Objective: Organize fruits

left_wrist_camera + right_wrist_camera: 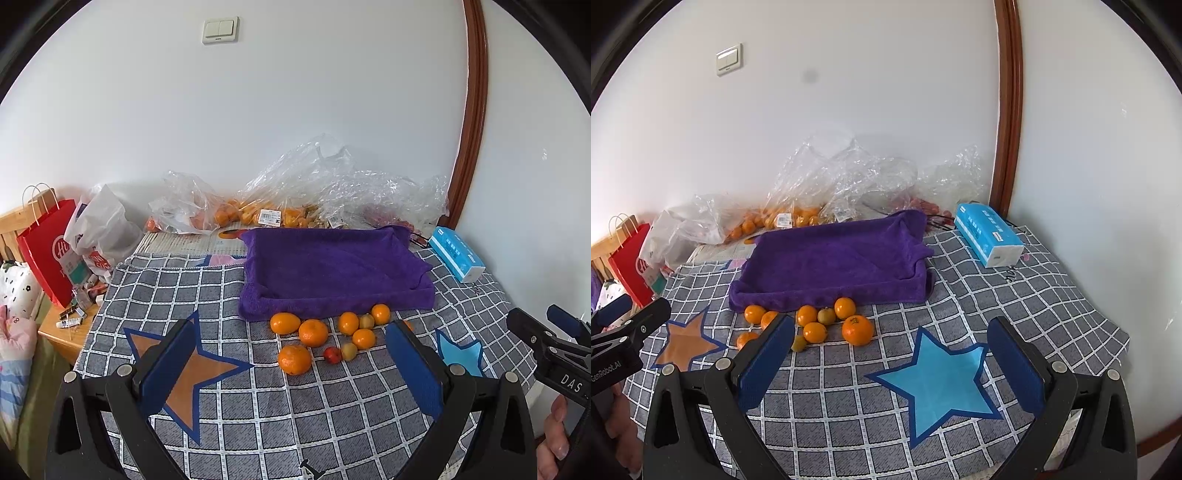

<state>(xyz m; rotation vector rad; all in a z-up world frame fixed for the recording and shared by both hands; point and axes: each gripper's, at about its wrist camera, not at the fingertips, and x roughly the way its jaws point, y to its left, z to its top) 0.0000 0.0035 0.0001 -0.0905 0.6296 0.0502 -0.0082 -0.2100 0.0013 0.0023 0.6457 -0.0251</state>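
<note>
The left gripper (pixel 291 365) hovers with its 2 blue-padded fingers (pixel 168 369) spread wide, holding nothing. The right gripper (pixel 890 365) hovers just to its right, its 2 fingers (pixel 1015 365) equally wide apart, also holding nothing.

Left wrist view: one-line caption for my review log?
Open left gripper hovers before loose fruits beside an empty purple towel-lined tray.

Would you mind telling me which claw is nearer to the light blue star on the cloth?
Right. The right claw hovers open directly over the light blue star; the left claw sits off to the star's left, facing the fruits.
</note>
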